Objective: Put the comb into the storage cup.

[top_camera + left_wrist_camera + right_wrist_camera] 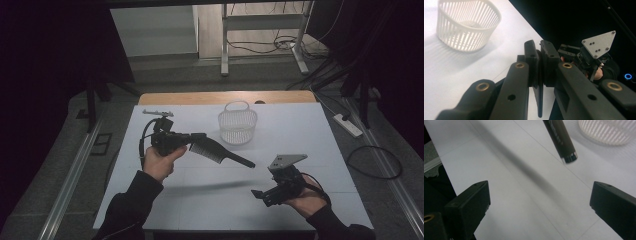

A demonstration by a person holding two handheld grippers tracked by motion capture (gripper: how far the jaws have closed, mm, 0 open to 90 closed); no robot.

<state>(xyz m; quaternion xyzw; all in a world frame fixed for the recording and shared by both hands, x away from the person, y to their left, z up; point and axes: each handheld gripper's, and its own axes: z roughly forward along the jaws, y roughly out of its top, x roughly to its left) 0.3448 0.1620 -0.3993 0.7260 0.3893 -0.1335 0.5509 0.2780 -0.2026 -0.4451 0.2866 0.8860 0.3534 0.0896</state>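
Observation:
A black comb (220, 152) hangs above the white table (300, 130), its handle pointing right and slightly down. My left gripper (197, 137) is shut on the comb's toothed end; in the left gripper view the pads (532, 53) press a thin edge of the comb (538, 97) between them. My right gripper (257, 194) sits near the front right of the table, open, with nothing between its jaws. In the right gripper view the comb's handle tip (564, 142) hovers ahead of and above the right gripper (539, 195), clear of both pads.
A white slatted basket (237, 125) stands at the table's back middle, also seen as the basket (466, 25) and basket (609, 130). A power strip (347, 125) and cables lie on the floor at right. Metal frame legs stand behind the table.

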